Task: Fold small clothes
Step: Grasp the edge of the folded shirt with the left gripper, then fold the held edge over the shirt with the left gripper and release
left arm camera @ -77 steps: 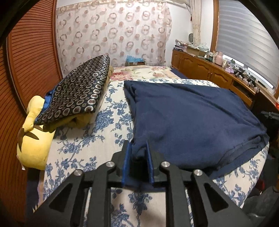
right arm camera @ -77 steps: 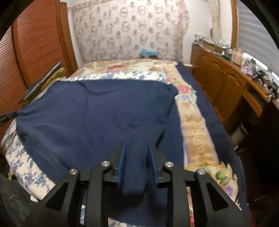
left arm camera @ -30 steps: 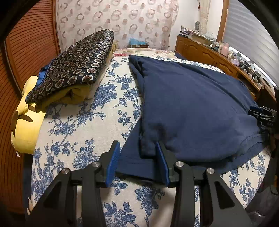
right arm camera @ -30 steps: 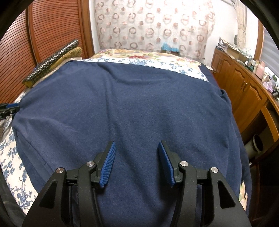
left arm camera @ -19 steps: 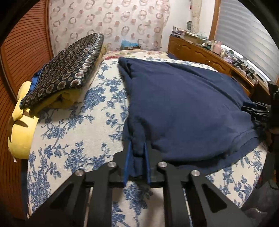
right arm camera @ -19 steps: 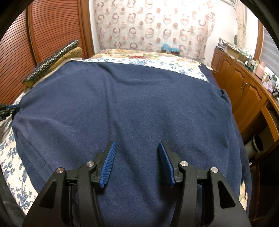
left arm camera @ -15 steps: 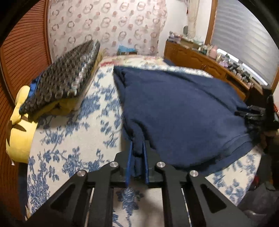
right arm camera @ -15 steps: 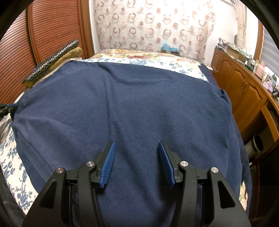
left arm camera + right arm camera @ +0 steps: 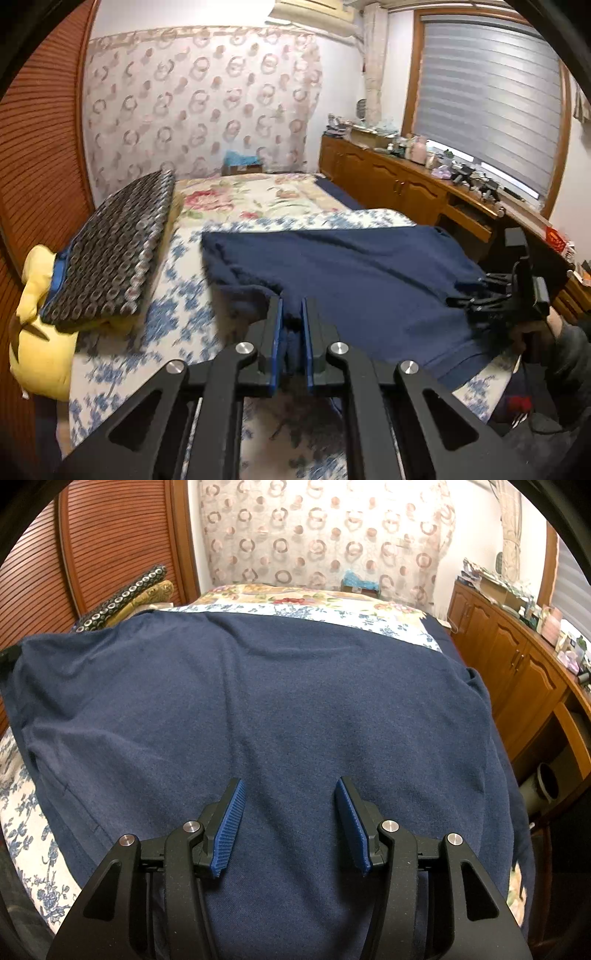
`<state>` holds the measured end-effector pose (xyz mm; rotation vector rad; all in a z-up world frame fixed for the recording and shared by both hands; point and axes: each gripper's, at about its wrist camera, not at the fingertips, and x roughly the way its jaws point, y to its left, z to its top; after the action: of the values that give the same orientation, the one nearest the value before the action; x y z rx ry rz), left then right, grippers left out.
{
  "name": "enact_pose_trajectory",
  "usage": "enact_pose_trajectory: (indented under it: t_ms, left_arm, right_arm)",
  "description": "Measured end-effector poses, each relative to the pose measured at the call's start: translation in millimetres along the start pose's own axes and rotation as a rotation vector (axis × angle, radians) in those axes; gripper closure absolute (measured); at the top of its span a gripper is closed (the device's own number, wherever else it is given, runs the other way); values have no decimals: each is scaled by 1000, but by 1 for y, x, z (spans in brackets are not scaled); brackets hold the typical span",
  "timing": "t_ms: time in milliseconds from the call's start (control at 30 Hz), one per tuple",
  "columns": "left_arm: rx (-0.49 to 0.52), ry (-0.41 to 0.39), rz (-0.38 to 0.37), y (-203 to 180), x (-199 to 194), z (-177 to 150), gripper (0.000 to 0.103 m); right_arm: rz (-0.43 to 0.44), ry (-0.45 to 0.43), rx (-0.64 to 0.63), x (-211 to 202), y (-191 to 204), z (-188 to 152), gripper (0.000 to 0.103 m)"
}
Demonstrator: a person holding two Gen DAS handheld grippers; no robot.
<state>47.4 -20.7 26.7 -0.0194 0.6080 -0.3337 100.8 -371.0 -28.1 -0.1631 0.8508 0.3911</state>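
Observation:
A navy blue garment [image 9: 362,273] lies spread over the floral bedsheet [image 9: 177,295]. My left gripper [image 9: 291,308] is shut on the garment's near left corner, and that corner hangs raised off the sheet between the blue pads. In the right wrist view the same navy garment [image 9: 258,701] fills the bed. My right gripper [image 9: 288,794] hovers over the garment's near edge with its jaws apart and no cloth between them. The right gripper [image 9: 476,301] also shows at the far right of the left wrist view, held by a person's hand.
A folded dark cloth with ring pattern [image 9: 114,251] lies on a yellow plush pillow [image 9: 37,332] at the bed's left side. A wooden cabinet [image 9: 399,184] with clutter runs along the right wall. A slatted wooden door [image 9: 110,546] stands on the left.
My left gripper shut on the garment's corner and rose, lifting that corner off the sheet. The right gripper kept still with its jaws apart.

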Motion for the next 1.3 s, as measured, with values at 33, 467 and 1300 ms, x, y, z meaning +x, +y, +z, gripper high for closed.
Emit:
enact_pose_trajectory:
  t_ms: [33,467,1300]
  left_arm:
    - [10,-7,-8,-5,2,4,96]
    - [107,-53,-113,-63,15,45,98]
    - [244,3,-322,-171,56,92,67]
  right_arm:
    - [0,0,0,0,0,0,51]
    - [15,-5,14,0,0,1,51]
    - [-11,-205,67,-108,-29,4,51]
